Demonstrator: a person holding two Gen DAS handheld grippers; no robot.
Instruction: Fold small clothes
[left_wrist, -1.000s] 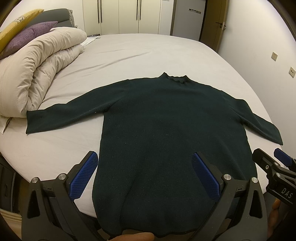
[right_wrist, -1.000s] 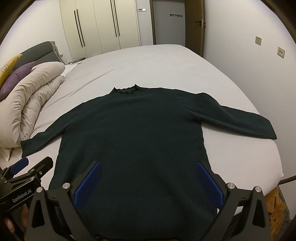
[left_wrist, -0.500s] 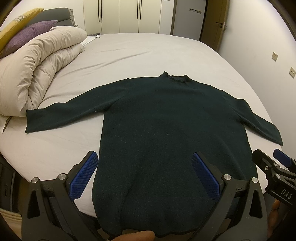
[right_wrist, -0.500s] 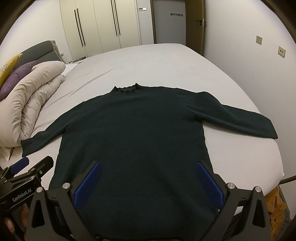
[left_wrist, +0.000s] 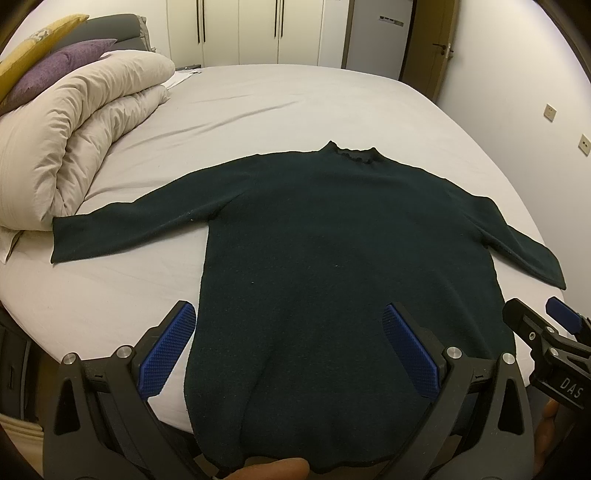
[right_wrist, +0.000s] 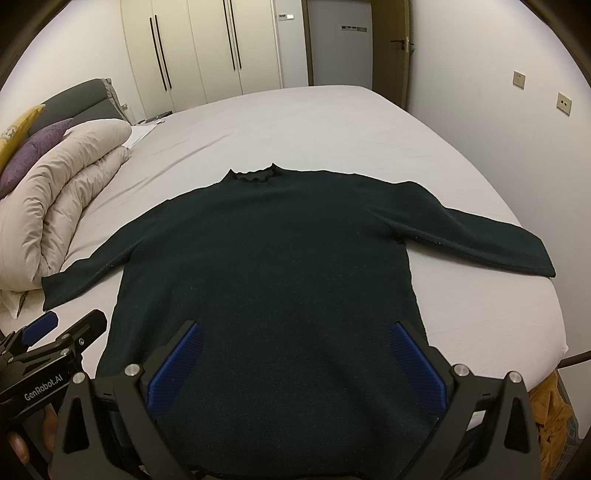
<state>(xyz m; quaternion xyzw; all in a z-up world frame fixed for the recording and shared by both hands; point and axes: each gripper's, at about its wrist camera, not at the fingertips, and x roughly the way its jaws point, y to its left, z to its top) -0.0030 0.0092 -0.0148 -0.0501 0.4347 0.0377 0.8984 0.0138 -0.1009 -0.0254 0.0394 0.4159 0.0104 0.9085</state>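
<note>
A dark green long-sleeved sweater (left_wrist: 332, 258) lies flat on the bed, neck away from me, both sleeves spread out; it also shows in the right wrist view (right_wrist: 273, 266). My left gripper (left_wrist: 290, 314) is open and empty, held above the sweater's hem near its left side. My right gripper (right_wrist: 295, 334) is open and empty above the hem near its right side. Each gripper also shows in the other's view, the right one (left_wrist: 543, 325) and the left one (right_wrist: 62, 328). The hem's nearest edge is hidden behind the grippers.
The bed (left_wrist: 295, 103) has a grey sheet. A rolled beige duvet (left_wrist: 74, 136) with purple and yellow pillows lies at the left, touching the left sleeve's cuff. Wardrobes and a door stand behind. The bed's right edge (right_wrist: 546, 332) is near the right sleeve.
</note>
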